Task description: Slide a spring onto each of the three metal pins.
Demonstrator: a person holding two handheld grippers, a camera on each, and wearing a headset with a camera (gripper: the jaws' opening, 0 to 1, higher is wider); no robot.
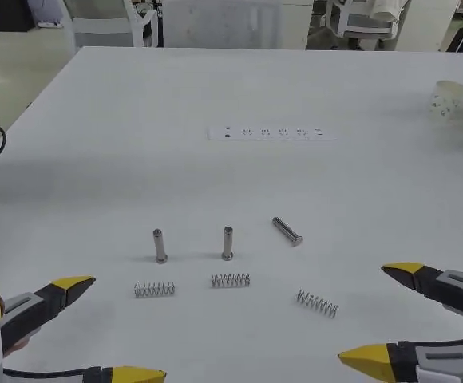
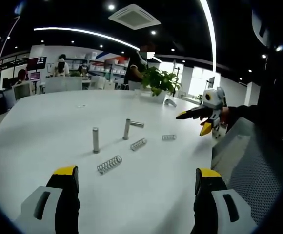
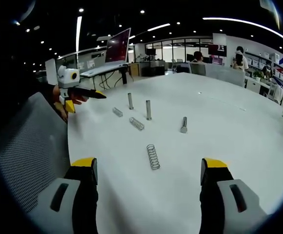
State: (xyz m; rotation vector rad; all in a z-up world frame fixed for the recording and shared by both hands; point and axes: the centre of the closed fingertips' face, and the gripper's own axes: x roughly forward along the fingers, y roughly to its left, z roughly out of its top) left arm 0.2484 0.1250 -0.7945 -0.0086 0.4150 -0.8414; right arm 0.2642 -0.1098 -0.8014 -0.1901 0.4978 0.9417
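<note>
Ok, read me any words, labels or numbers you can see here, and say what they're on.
No text here can be read.
Markings on the power strip: too small to read.
Print on the paper cup: too blurred to read.

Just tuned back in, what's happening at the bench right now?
Nothing is picked up yet. The left tool and right tool hover open over the white table. Two pins stand upright, a third pin lies on its side, and three springs lie loose nearby, none on a pin.
</note>
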